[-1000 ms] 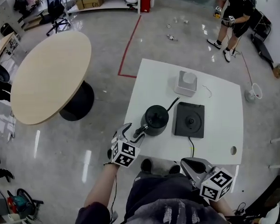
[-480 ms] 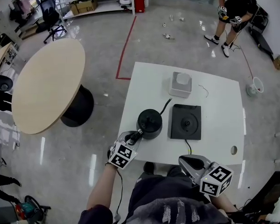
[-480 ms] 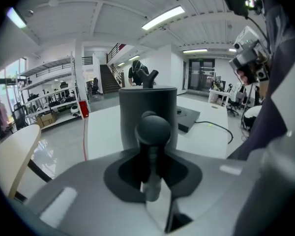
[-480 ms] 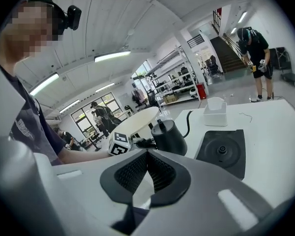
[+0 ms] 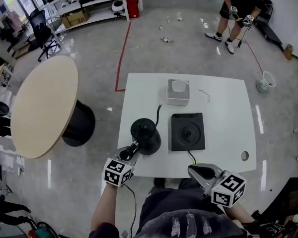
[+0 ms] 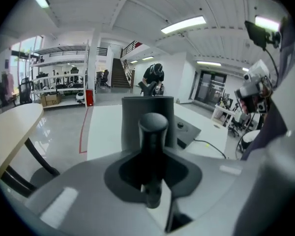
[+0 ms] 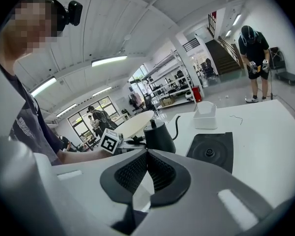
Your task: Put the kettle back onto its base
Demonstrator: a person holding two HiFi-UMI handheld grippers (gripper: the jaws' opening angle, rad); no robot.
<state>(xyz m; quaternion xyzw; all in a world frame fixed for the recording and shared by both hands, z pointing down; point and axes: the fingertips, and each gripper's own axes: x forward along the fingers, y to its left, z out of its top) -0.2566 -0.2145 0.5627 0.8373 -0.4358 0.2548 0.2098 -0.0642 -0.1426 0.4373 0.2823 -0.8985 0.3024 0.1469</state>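
A black gooseneck kettle (image 5: 145,135) stands on the white table (image 5: 223,113), just left of its flat black base (image 5: 187,131). My left gripper (image 5: 130,152) is shut on the kettle's handle (image 6: 153,146) from the near side; its jaws have just been closing, with the handle between them. The kettle body (image 6: 147,117) fills the view behind the handle, and the base (image 6: 187,131) lies to its right. My right gripper (image 5: 197,171) hangs over the table's near edge, shut with nothing in it (image 7: 147,167). From there the kettle (image 7: 157,135) and base (image 7: 214,149) lie ahead.
A white box (image 5: 178,92) sits behind the base, with the kettle's spout curving toward it. A cord runs from the base to the near edge. A round wooden table (image 5: 42,105) stands left. A person (image 5: 238,4) stands far back right.
The left gripper's jaws, wide beside the handle a second ago, have closed on it. The right gripper has shifted a little along the near table edge.
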